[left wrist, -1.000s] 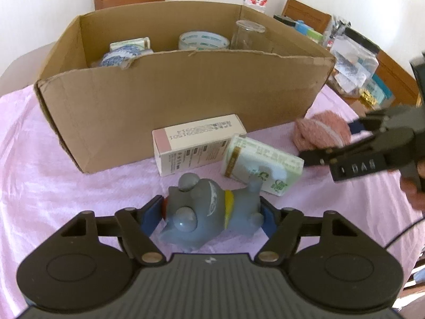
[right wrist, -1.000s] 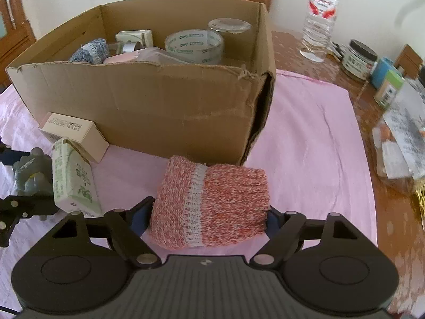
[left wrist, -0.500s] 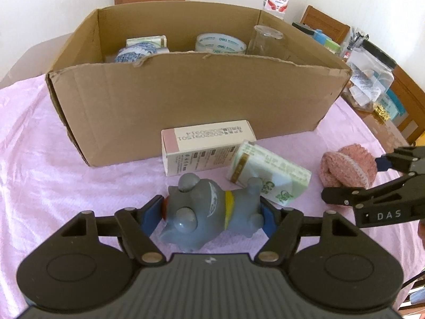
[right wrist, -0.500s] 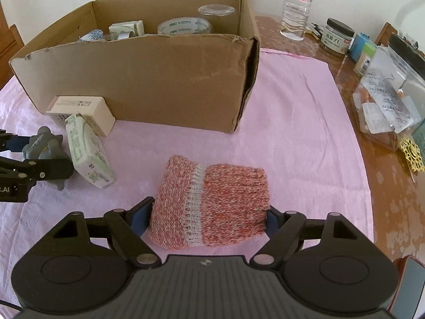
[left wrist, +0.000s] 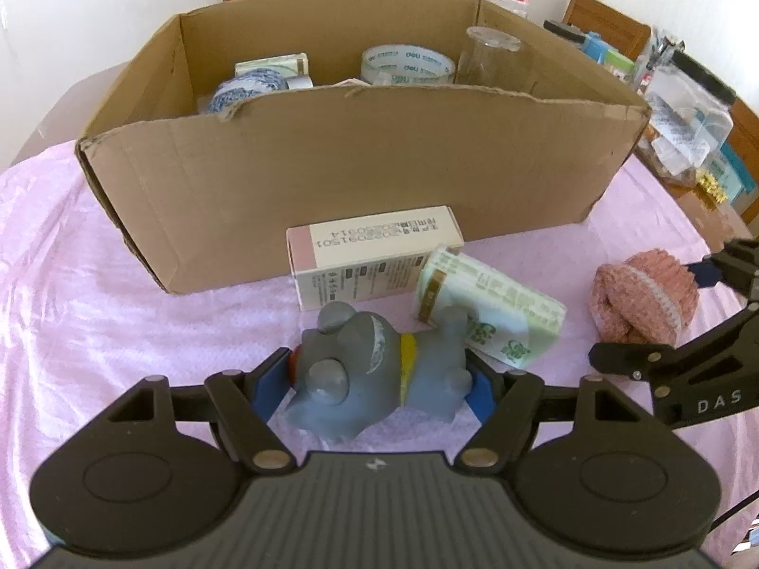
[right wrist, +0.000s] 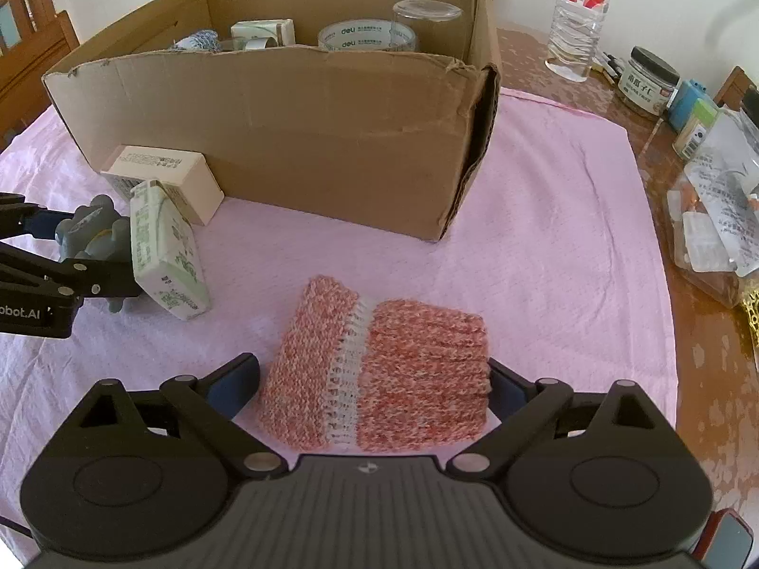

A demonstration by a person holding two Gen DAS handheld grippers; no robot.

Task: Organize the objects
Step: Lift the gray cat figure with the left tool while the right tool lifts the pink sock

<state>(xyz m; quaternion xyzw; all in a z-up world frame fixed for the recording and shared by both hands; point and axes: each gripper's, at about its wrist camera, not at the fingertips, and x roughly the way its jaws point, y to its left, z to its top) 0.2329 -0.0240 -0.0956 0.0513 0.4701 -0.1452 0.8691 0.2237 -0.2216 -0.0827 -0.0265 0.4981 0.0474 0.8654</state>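
Fuzzy knitted roll [right wrist: 379, 370]; corrugated box [right wrist: 294, 128]

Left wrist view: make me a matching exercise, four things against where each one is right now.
Things:
1. grey toy
2. tape roll
3. knitted piece
4. white carton

Places:
A. inside the cardboard box
B. on the pink cloth, against the box's front wall
C. between the left gripper fingers
D. on the cloth, between the right gripper fingers

Pairs: 1-C, 2-A, 3-D, 4-B
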